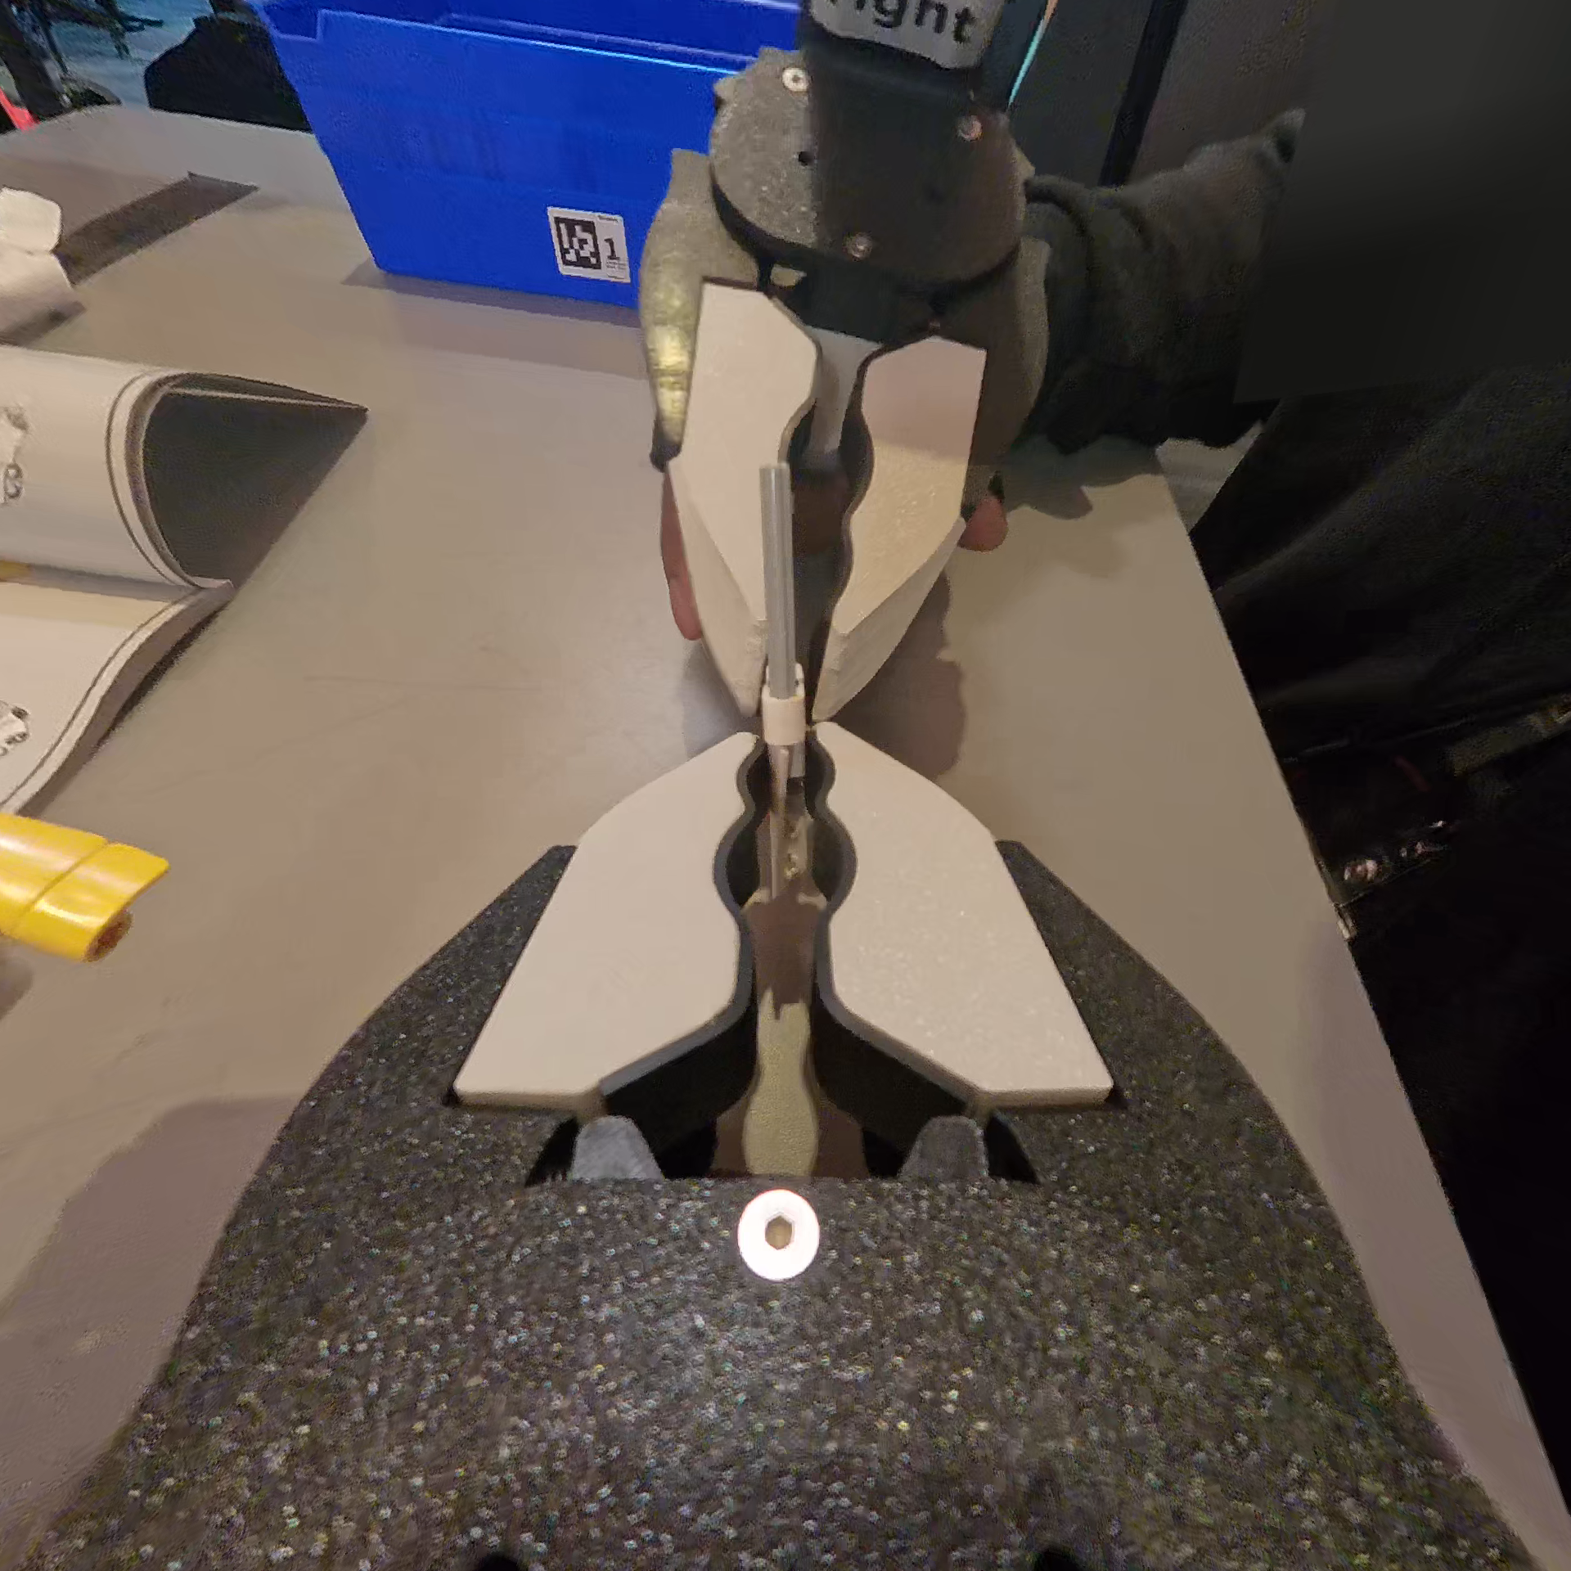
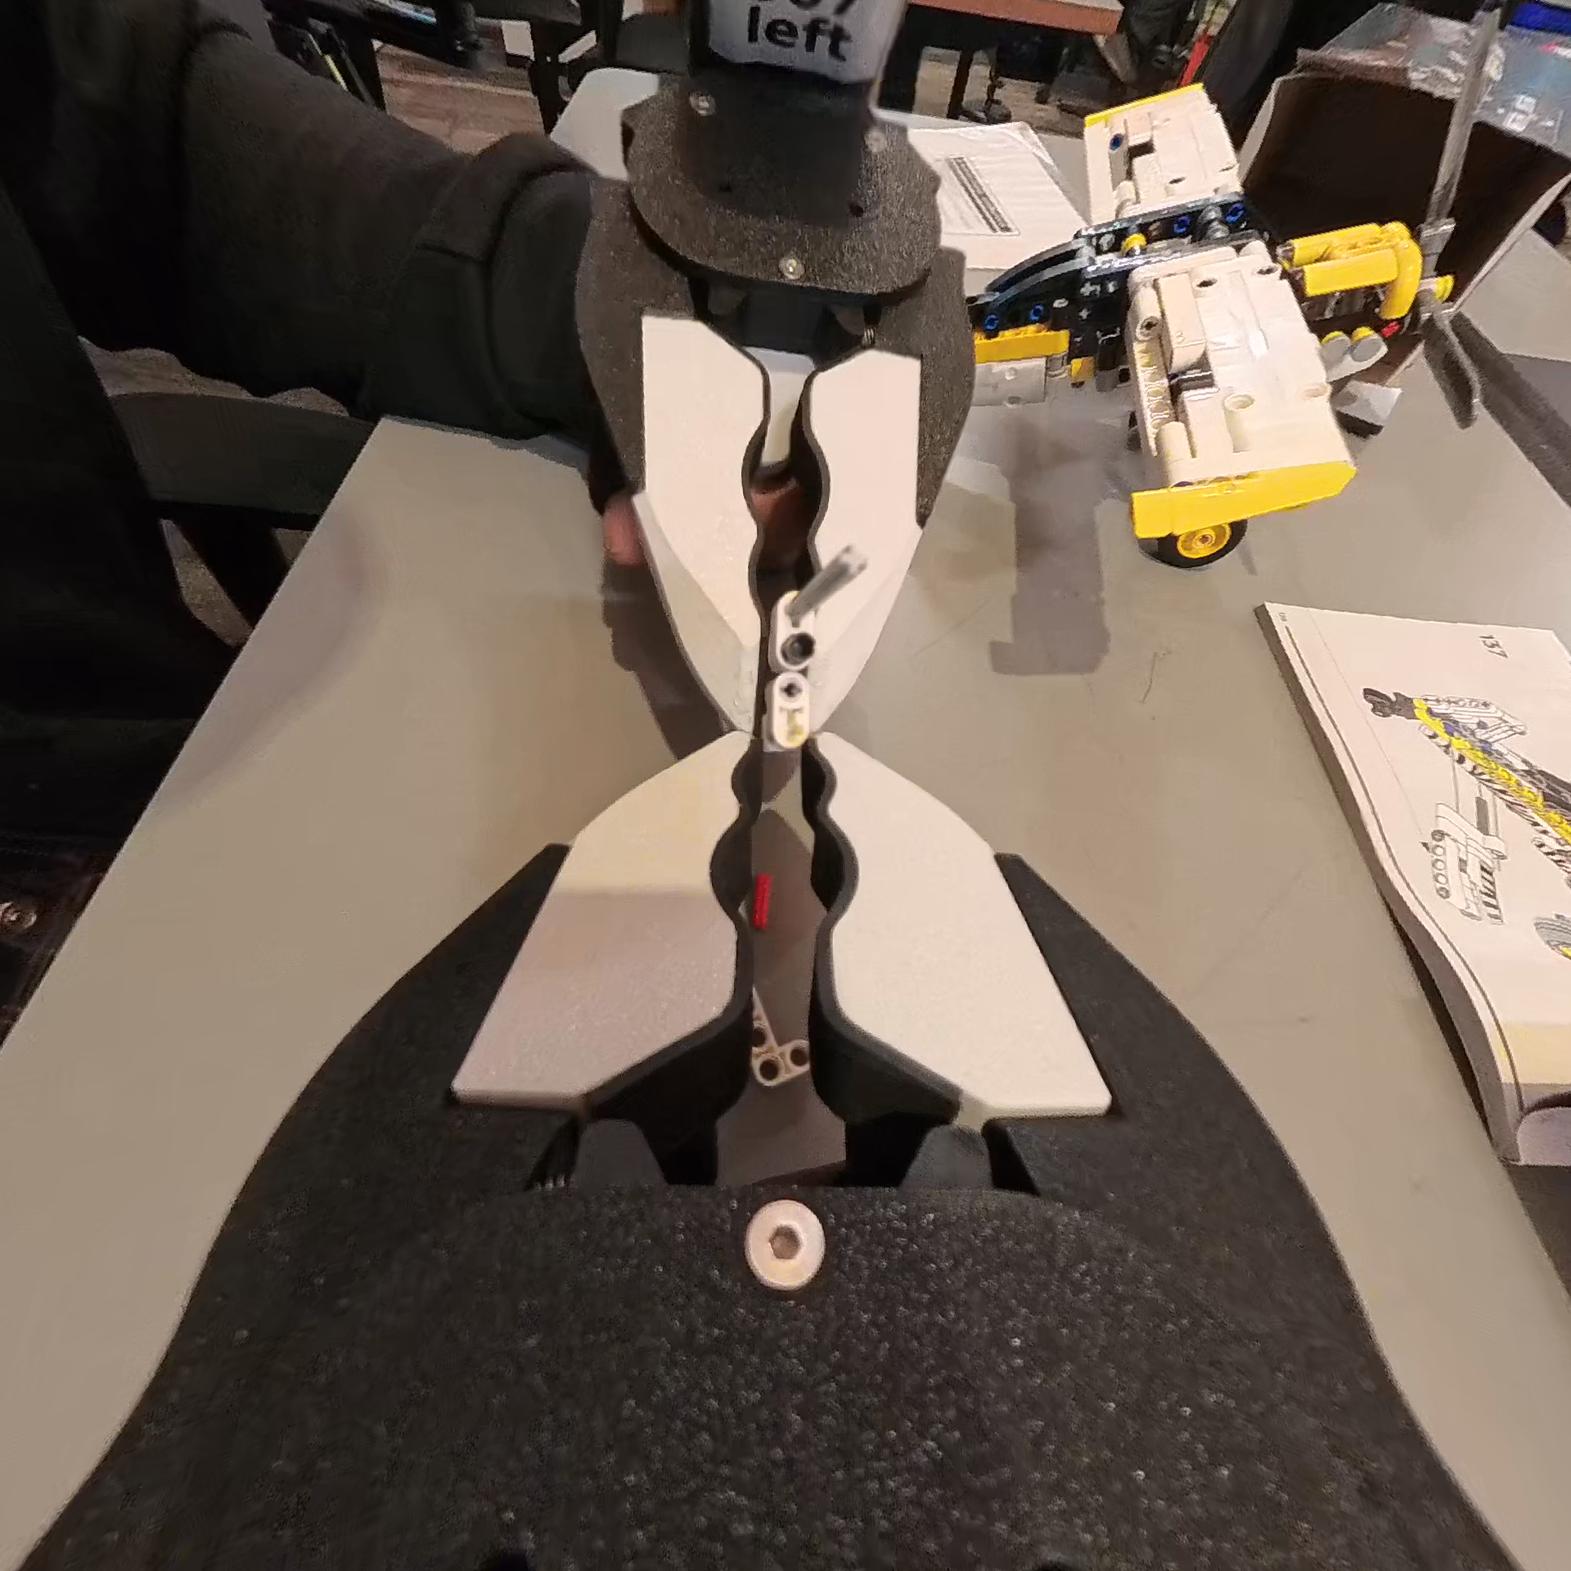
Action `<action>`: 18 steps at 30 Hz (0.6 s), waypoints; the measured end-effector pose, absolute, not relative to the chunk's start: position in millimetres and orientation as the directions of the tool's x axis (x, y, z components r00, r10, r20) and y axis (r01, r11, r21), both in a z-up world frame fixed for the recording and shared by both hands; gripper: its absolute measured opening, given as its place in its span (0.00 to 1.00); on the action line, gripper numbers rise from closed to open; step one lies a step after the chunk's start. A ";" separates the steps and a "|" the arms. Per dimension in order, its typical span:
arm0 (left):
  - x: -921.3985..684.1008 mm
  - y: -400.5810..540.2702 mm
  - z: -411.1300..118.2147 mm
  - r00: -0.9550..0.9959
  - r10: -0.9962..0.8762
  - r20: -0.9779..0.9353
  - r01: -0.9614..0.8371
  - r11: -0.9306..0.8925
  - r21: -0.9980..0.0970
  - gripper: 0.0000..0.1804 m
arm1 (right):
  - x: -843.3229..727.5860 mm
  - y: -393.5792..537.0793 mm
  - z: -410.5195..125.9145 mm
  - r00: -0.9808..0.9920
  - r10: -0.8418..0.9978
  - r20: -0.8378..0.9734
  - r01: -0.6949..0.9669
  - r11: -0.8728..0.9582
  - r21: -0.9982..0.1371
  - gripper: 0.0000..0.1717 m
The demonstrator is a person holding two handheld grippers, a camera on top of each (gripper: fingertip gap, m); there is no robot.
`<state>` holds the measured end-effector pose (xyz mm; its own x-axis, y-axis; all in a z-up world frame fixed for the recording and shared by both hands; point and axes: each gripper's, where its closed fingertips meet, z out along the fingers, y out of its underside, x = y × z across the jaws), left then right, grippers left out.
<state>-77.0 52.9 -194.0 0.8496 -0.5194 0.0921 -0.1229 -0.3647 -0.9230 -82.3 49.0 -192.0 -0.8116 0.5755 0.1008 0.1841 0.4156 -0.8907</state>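
My two grippers meet tip to tip over the grey table (image 1: 425, 680). In the left wrist view, my left gripper (image 1: 784, 748) is shut on a thin white brick piece (image 1: 782, 710). A grey axle (image 1: 778, 561) stands up from its collar. The right gripper's fingers (image 1: 740, 510) come in from above and close around that collar. In the right wrist view, my right gripper (image 2: 786, 744) is shut on a small white two-hole piece (image 2: 791, 710). Just beyond it, the white piece with the axle (image 2: 797, 633) sits between the left gripper's fingers (image 2: 706, 510).
A blue bin (image 1: 510, 144) stands at the back. An open instruction booklet (image 2: 1445, 808) and a yellow-and-white brick model (image 2: 1207, 357) lie to the right. A red pin (image 2: 761, 901) and a white beam (image 2: 778, 1054) lie on the table under my right gripper. A yellow part (image 1: 68, 884) lies at the left. The grippers are tip to tip, or close to it. Both grippers' tips are roughly 15 centimeters from the yellow-and-white brick model (image 2: 1207, 357).
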 end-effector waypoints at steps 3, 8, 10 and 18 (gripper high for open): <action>-85.4 52.1 -190.6 0.864 -0.490 0.114 -0.085 -0.365 -0.927 0.04 | -83.7 61.0 -195.7 -0.792 0.591 0.154 0.185 0.473 -0.861 0.07; -92.2 48.3 -189.6 0.873 -0.472 0.119 -0.075 -0.371 -0.925 0.04 | -78.1 82.3 -216.4 -0.805 0.554 0.212 0.233 0.623 -0.747 0.11; -96.3 49.9 -190.7 0.887 -0.447 0.116 -0.072 -0.382 -0.921 0.04 | -74.3 76.9 -220.3 -0.830 0.539 0.143 0.273 0.615 -0.740 0.11; -102.2 46.8 -198.4 0.901 -0.420 0.108 -0.090 -0.425 -0.901 0.04 | -70.9 68.2 -247.8 -0.856 0.511 0.079 0.364 0.704 -0.610 0.09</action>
